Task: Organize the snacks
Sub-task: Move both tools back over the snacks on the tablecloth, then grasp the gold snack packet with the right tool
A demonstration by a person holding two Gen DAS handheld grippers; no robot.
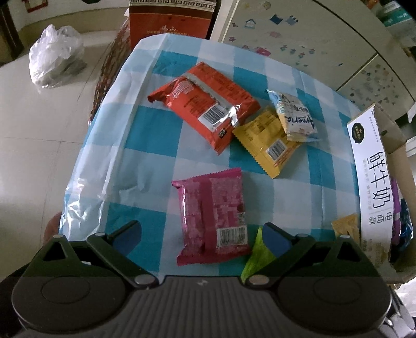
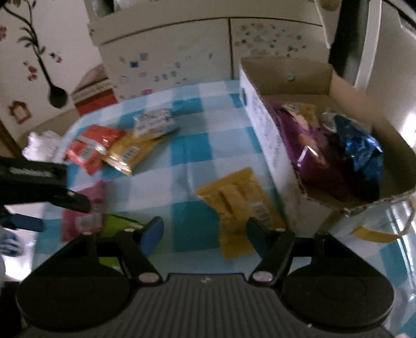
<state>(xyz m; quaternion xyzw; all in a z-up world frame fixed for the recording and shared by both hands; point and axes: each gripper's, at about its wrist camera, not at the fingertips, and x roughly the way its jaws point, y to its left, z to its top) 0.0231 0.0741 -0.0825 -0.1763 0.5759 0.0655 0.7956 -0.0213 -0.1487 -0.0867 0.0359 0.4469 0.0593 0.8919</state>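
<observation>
My left gripper point(image 1: 201, 234) is open above a pink snack pack point(image 1: 213, 215) on the blue checked tablecloth point(image 1: 145, 137). A green pack point(image 1: 256, 256) lies by its right finger. Farther off lie an orange pack point(image 1: 205, 104), a yellow pack point(image 1: 270, 143) and a white pack point(image 1: 293, 114) on top of it. My right gripper point(image 2: 205, 234) is open and empty, low over a yellow pack point(image 2: 236, 205) beside the cardboard box point(image 2: 262, 122). The box holds a purple bag point(image 2: 306, 145) and a blue bag point(image 2: 361, 150). The left gripper point(image 2: 39, 187) shows at the left of the right wrist view.
The box point(image 1: 374, 182) stands at the table's right edge. A white plastic bag point(image 1: 54, 59) lies on the floor to the left. A red-brown carton point(image 1: 169, 23) stands behind the table. A stickered cabinet point(image 2: 182, 52) runs along the back.
</observation>
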